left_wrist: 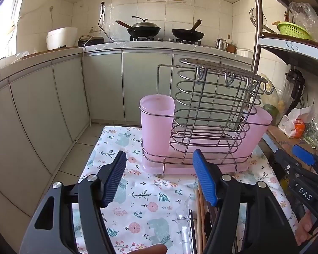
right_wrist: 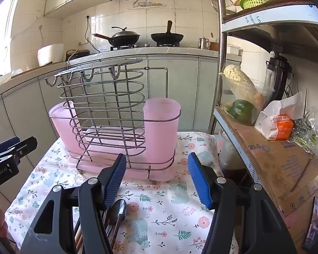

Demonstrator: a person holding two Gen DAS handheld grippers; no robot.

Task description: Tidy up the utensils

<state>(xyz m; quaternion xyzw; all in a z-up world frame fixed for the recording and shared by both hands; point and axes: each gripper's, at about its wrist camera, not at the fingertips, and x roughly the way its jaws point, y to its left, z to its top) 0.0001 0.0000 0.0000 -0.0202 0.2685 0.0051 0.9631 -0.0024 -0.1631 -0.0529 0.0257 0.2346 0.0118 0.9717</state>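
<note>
A wire utensil rack (left_wrist: pixel 209 114) with two pink plastic cups (left_wrist: pixel 156 124) and a pink drip tray stands on a floral cloth (left_wrist: pixel 137 201); it also shows in the right wrist view (right_wrist: pixel 108 114). Wooden chopsticks (left_wrist: pixel 199 218) and a metal spoon (right_wrist: pixel 118 211) lie together on the cloth near the front edge. My left gripper (left_wrist: pixel 159 177) is open and empty, above the cloth in front of the rack, left of the utensils. My right gripper (right_wrist: pixel 156 177) is open and empty, just right of the spoon.
A metal shelf (right_wrist: pixel 271 154) with cardboard, bagged vegetables and a blender stands close on the right. Grey cabinets (left_wrist: pixel 42 116) and a counter with a stove and two woks (left_wrist: pixel 146 29) lie behind. Tiled floor drops off left of the table.
</note>
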